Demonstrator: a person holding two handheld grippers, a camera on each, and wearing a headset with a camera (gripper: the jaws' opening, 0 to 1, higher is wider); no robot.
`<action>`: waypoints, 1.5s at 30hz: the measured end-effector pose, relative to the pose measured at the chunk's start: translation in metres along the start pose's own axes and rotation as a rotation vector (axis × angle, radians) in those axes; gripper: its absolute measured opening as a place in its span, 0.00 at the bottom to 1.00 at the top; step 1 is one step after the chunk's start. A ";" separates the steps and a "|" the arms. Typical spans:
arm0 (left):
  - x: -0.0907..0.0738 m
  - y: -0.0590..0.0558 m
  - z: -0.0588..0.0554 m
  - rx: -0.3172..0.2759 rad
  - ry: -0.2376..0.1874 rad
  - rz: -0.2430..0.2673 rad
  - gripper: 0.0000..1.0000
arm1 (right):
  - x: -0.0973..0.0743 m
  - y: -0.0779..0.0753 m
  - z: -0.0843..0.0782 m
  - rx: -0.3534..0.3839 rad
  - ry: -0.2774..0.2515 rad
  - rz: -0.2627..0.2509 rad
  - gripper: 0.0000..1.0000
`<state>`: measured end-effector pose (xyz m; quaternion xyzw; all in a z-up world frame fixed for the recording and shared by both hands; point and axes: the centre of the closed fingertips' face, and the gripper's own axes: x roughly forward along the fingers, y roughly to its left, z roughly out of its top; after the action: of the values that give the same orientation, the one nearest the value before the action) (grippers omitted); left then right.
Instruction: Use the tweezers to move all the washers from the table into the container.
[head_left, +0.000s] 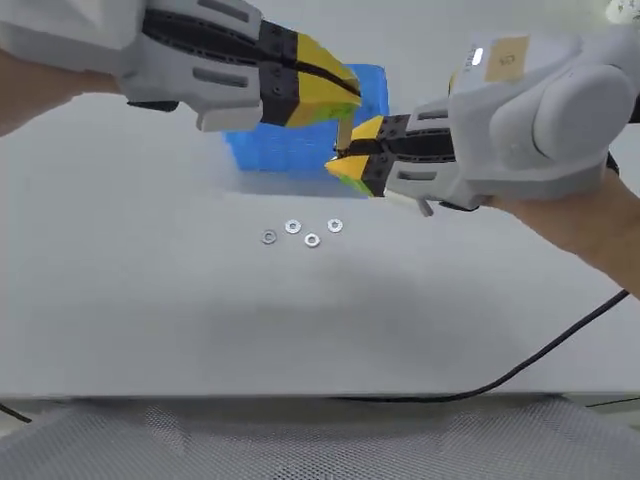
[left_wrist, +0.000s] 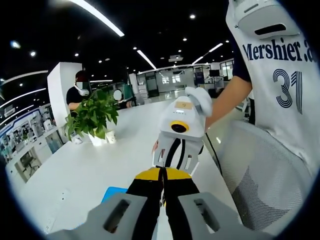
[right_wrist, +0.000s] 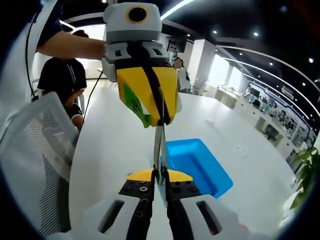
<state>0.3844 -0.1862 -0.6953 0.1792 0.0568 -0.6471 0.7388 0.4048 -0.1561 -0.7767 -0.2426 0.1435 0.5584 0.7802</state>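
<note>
Washers (head_left: 312, 240): four small flat metal rings

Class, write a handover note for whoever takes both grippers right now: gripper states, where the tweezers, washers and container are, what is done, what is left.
Left gripper: shut on one end of the tweezers.
Right gripper: shut on the other end. They meet in the air by the blue container.
Four washers lie on the table in front of it.
Done: no washer seen in the container.
Left: take the tweezers in one gripper, carry all four over.
</note>
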 end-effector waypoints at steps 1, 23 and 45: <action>-0.001 0.003 0.003 0.012 0.002 0.002 0.03 | 0.000 -0.003 0.002 -0.004 -0.004 -0.002 0.09; 0.010 0.088 -0.027 0.012 0.014 0.026 0.03 | 0.042 -0.080 -0.009 0.004 0.012 -0.044 0.09; 0.012 0.089 -0.036 -0.036 -0.005 0.017 0.03 | 0.045 -0.079 -0.013 0.031 -0.016 -0.058 0.11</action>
<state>0.4783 -0.1770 -0.7158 0.1648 0.0653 -0.6402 0.7475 0.4949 -0.1478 -0.7931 -0.2300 0.1388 0.5351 0.8009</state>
